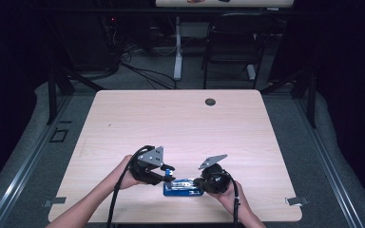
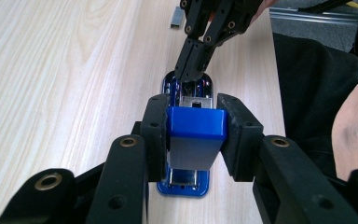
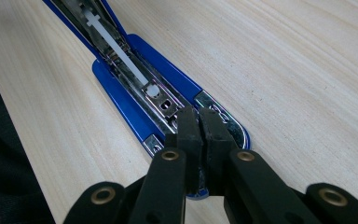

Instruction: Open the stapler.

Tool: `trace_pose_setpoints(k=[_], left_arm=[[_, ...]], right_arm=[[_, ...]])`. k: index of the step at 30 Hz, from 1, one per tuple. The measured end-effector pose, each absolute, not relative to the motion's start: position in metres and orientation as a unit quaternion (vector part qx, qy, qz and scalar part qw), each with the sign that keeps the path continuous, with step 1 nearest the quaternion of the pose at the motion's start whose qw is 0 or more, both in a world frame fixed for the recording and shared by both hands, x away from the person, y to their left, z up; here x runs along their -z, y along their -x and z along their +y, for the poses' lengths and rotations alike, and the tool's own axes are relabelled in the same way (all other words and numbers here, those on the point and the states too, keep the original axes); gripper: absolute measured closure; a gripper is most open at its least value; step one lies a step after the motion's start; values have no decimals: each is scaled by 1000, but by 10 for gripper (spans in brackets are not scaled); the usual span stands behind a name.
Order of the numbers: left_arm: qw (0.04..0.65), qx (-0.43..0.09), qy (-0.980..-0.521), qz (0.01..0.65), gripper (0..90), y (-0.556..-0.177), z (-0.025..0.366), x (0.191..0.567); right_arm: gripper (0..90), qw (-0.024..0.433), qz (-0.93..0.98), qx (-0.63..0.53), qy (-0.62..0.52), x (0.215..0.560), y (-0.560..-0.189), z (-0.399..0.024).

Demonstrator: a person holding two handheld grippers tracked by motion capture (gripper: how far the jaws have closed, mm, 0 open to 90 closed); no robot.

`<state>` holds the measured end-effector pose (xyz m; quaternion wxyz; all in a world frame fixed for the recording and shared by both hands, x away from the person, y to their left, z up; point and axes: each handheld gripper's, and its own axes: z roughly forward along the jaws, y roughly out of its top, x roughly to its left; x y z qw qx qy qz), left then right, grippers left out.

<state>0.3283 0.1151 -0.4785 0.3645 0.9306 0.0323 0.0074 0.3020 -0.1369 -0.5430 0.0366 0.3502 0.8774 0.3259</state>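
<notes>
Near the bench's front edge, between the two hands, lies a blue stapler (image 1: 183, 187), opened up so that its metal staple channel (image 3: 135, 77) is bared along the blue base (image 3: 121, 100). Its blue top arm (image 2: 196, 128) is swung up off the base and sits clamped between the jaws of the left gripper (image 2: 195, 135), whose pads press on both of its sides. In the left gripper view the base runs away beneath the raised arm, flat on the wood. The right gripper (image 3: 199, 135) comes in from the other end; its jaws are closed together with nothing between them, and their tips press down on the metal end of the base. In the high view the left gripper (image 1: 168, 176) stands at the stapler's left end and the right gripper (image 1: 200, 183) at its right end, each held in a hand with a cable trailing toward the person. A small dark grommet (image 1: 210, 101) sits in the bench (image 1: 180, 128) near the far edge, well apart from the stapler.
</notes>
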Motion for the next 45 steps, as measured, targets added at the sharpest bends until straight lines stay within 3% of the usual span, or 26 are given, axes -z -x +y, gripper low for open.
trace_pose_setpoints(k=[20,37,45], left_arm=[[346,6,-936,61,658,-328,146,485],[277,24,-958,76,652,-331,170,518],[279,48,-955,89,650,-335,175,527]], right_arm=[[882,38,879,-323,-349,543,-302,-137],[877,38,881,-320,-347,545,-304,-136],[876,39,884,-313,-345,545,-304,-136]])
